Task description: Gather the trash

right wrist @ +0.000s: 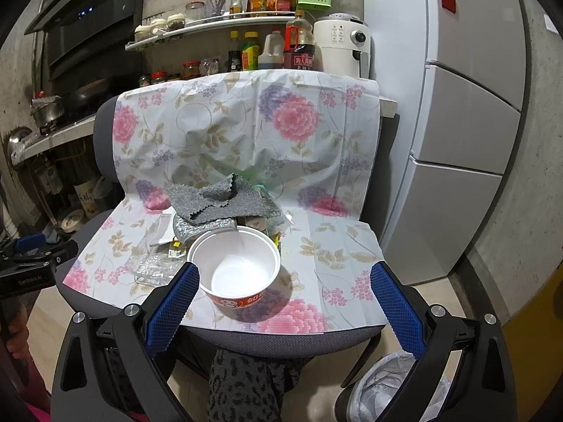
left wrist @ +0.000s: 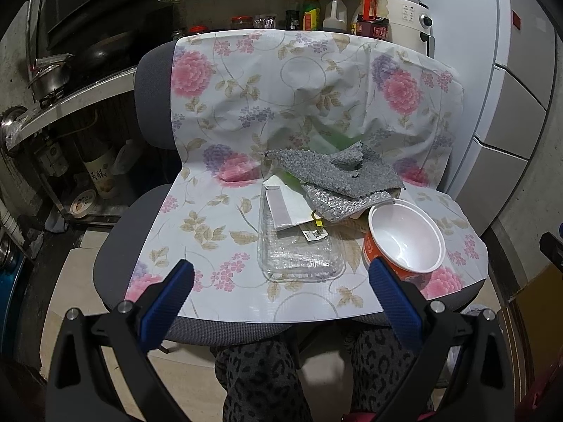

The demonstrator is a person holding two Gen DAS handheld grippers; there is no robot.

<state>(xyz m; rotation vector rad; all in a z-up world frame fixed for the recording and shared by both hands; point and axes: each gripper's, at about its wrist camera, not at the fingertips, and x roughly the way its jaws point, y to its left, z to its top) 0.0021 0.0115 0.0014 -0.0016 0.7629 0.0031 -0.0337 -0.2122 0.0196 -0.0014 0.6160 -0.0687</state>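
Gaping wide, both tools: left tool (left wrist: 281,281) before clear tray (left wrist: 299,249), right tool (right wrist: 285,281) beside bowl (right wrist: 235,263).

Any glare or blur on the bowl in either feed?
Left wrist view: sharp, fisheye bends the edges, soft sheen inside the bowl, clear tray hard to read. Right wrist view: sharp too, bowl casts a shadow to its right, corners dark.

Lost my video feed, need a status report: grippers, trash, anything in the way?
Left gripper open, empty. Right gripper open, empty. Noodle bowl, clear plastic tray on chair, untouched. Grey cloth draped over the paper scraps; lined bin on floor.
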